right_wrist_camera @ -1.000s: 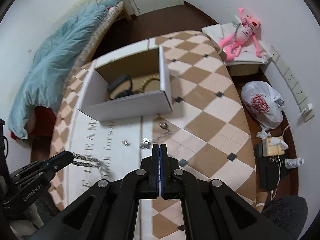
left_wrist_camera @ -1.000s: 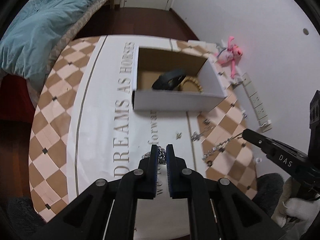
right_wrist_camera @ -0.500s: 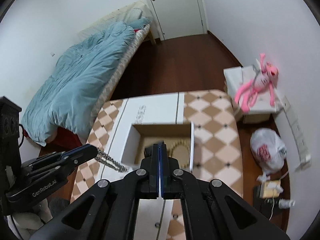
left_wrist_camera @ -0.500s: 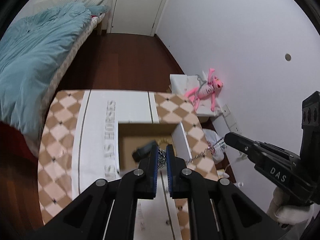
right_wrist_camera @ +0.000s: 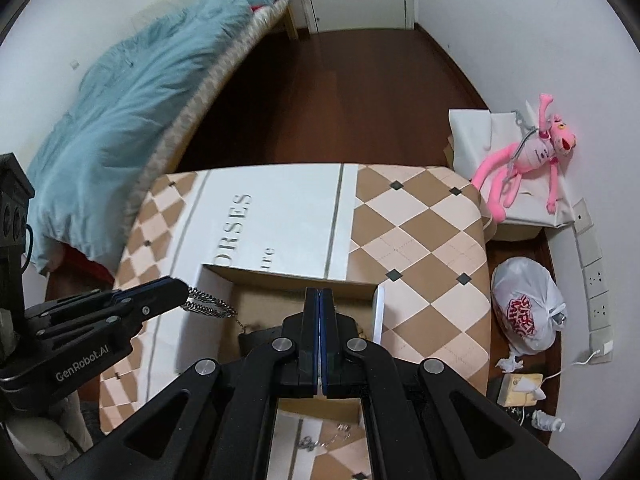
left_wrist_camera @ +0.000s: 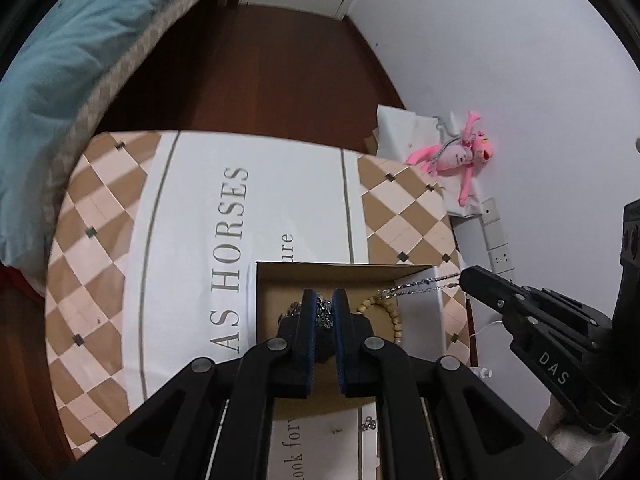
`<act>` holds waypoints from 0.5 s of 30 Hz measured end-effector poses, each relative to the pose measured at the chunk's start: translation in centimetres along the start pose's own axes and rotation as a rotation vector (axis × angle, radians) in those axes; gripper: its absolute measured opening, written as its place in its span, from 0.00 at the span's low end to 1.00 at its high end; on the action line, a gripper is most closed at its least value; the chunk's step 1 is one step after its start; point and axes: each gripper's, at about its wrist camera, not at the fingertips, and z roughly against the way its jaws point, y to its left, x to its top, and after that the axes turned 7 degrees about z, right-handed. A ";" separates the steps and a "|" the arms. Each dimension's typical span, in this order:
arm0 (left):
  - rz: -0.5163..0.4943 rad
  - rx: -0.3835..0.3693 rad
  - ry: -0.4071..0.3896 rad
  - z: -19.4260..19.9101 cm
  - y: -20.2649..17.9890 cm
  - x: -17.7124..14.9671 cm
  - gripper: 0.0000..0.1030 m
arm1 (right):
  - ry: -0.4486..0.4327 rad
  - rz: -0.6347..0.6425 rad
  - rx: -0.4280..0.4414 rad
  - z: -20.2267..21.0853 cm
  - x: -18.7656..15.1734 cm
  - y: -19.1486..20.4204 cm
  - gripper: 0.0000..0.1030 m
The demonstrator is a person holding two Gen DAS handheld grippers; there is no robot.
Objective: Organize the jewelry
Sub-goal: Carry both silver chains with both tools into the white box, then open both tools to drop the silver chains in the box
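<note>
My left gripper (left_wrist_camera: pixel 324 300) is shut on a thick silver chain (left_wrist_camera: pixel 325 314) and holds it over the open cardboard box (left_wrist_camera: pixel 344 271); the chain (right_wrist_camera: pixel 208 306) hangs from it over the box's left side in the right wrist view. My right gripper (right_wrist_camera: pixel 319 300) is shut on a thin silver necklace (left_wrist_camera: pixel 420 285), which stretches over the box's right wall. Inside the box lie a wooden bead bracelet (left_wrist_camera: pixel 390 314) and a dark object (right_wrist_camera: pixel 256 338), partly hidden by my fingers.
The box stands on a table with a checkered cloth (right_wrist_camera: pixel 416 232) and white lettered runner (left_wrist_camera: pixel 240 216). Small jewelry pieces (right_wrist_camera: pixel 320 440) lie on the runner near me. A bed with a blue blanket (right_wrist_camera: pixel 120 120) is left; a pink plush toy (right_wrist_camera: pixel 528 160) and a plastic bag (right_wrist_camera: pixel 524 312) are right.
Both grippers rose from the table with their chains and moved forward over the box. They now sit lower and closer over it than half a second ago.
</note>
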 end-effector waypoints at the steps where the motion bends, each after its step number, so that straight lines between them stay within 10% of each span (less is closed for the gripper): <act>1: 0.005 0.016 0.004 -0.2 0.0 0.2 0.06 | 0.007 0.002 0.007 -0.4 0.2 -0.1 0.00; 7: 0.034 0.089 0.015 -1.0 0.5 1.5 0.12 | 0.086 -0.008 0.056 -2.9 1.0 -1.1 0.01; 11: 0.010 0.157 -0.026 -0.6 0.5 1.6 0.72 | 0.092 -0.027 0.039 -2.8 0.2 -1.6 0.26; 15: -0.023 0.233 -0.073 -0.2 0.7 0.9 0.77 | 0.104 -0.033 -0.024 -2.6 -1.2 -1.8 0.46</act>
